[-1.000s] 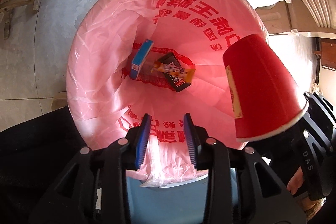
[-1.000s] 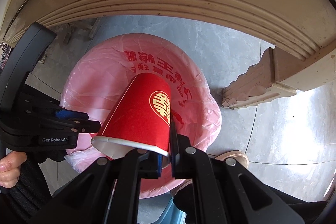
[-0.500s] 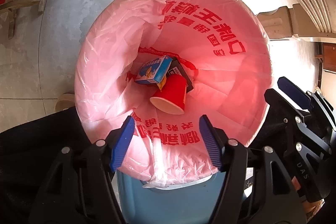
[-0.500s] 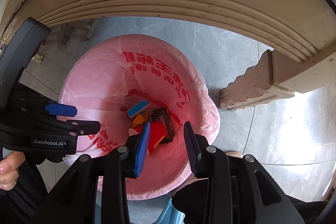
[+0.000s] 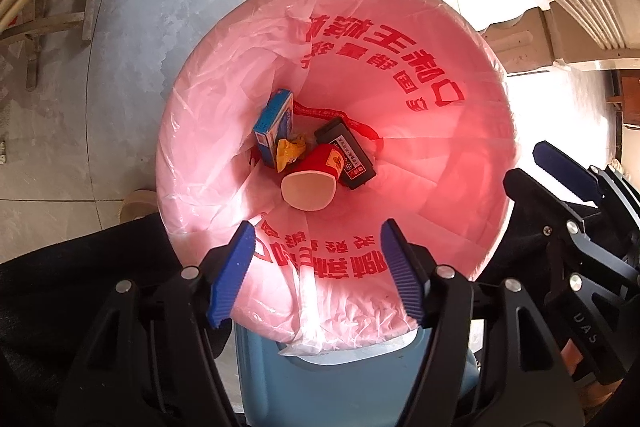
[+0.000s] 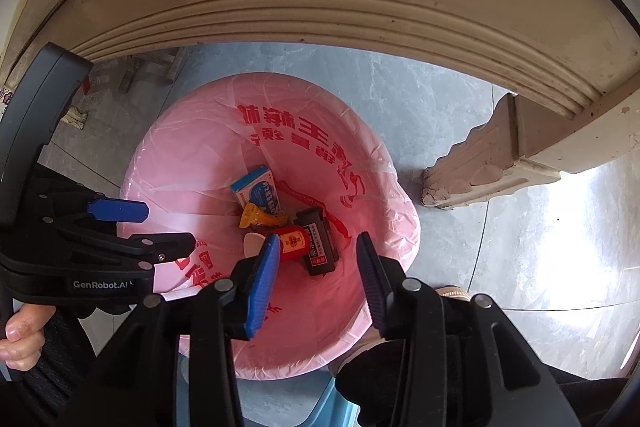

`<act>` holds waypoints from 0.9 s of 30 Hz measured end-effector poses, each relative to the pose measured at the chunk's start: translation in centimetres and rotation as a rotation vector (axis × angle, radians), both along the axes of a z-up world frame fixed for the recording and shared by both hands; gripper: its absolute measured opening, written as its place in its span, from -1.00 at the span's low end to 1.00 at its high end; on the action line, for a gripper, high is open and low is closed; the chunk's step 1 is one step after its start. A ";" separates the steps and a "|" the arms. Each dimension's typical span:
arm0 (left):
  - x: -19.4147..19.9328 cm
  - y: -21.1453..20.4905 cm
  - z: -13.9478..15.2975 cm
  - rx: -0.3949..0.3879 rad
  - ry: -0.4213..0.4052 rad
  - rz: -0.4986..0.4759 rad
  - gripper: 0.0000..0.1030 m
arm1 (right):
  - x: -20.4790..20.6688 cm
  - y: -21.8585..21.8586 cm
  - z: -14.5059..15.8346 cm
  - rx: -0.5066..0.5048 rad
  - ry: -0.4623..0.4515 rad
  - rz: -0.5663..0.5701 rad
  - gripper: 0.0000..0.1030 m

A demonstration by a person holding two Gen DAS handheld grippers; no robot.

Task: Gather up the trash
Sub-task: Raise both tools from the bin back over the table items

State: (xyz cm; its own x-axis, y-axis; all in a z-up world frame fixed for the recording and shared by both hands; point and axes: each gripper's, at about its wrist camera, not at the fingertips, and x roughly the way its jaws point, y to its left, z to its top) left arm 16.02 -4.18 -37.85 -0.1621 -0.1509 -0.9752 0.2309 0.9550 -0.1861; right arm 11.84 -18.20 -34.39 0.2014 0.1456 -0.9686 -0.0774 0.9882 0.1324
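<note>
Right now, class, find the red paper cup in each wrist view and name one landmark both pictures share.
Left wrist view: the red paper cup lies on its side at the bottom of the pink bin bag, near picture centre, white mouth towards the camera.
Right wrist view: the cup lies low in the bag, just below centre, partly behind a gripper finger.
Shared landmark: the black box touching the cup.

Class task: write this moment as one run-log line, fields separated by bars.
left claw open, empty | right claw open, empty | red cup on its side in pink bin liner | beside blue box, black box
</note>
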 end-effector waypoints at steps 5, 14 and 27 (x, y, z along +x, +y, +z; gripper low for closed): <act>-0.9 -0.7 1.3 0.043 -0.066 -0.054 0.25 | -0.6 -0.1 1.4 0.011 -0.041 -0.014 0.02; -3.5 -0.1 9.0 0.031 -0.199 -0.117 0.29 | -3.1 -1.4 7.3 0.071 -0.117 -0.072 0.38; 1.9 2.7 32.7 0.112 -0.551 -0.187 0.51 | 0.6 -5.9 30.3 0.154 -0.402 -0.054 0.54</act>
State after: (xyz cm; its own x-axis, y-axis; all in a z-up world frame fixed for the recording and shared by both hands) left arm 17.89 -1.49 -5.15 0.3592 -0.0601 -0.9313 0.4311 0.8958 0.1085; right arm 12.42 -24.05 -4.07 0.5694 0.2613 -0.7794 -0.1013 0.9632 0.2490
